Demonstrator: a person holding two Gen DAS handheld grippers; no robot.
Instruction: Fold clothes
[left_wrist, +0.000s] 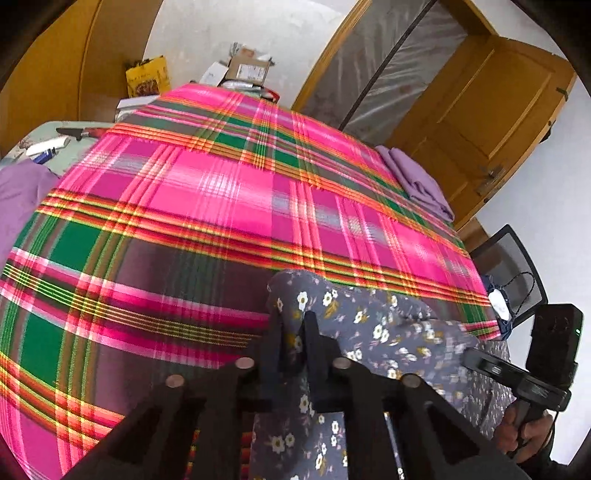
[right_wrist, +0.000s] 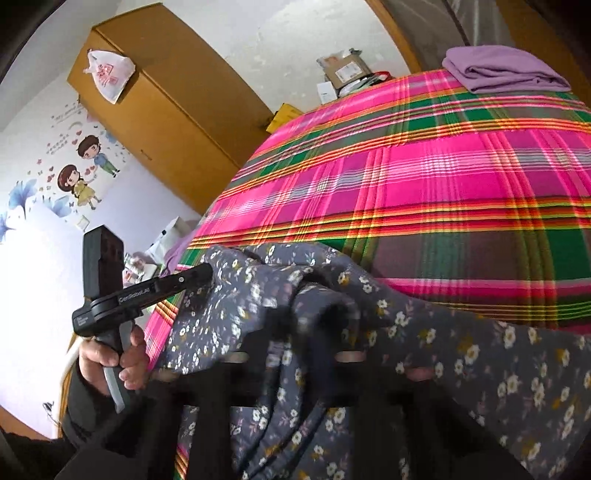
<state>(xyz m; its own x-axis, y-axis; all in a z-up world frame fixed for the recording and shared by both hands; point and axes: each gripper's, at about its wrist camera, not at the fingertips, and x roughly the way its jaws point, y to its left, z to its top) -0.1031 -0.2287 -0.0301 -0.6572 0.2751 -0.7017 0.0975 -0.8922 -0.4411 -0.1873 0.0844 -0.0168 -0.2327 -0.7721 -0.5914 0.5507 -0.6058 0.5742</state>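
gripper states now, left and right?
Left gripper: shut on the floral garment.
Right gripper: shut on the same floral garment.

Black grippers (left_wrist: 291, 332), dark sleeve (right_wrist: 85, 402), white lettering.

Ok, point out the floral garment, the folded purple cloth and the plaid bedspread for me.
floral garment (left_wrist: 369, 317): left wrist view, on the grey flowered fabric near the bed edge.
folded purple cloth (right_wrist: 506, 70): right wrist view, on its top layer.
plaid bedspread (left_wrist: 221, 192): left wrist view, on a bare pink patch.
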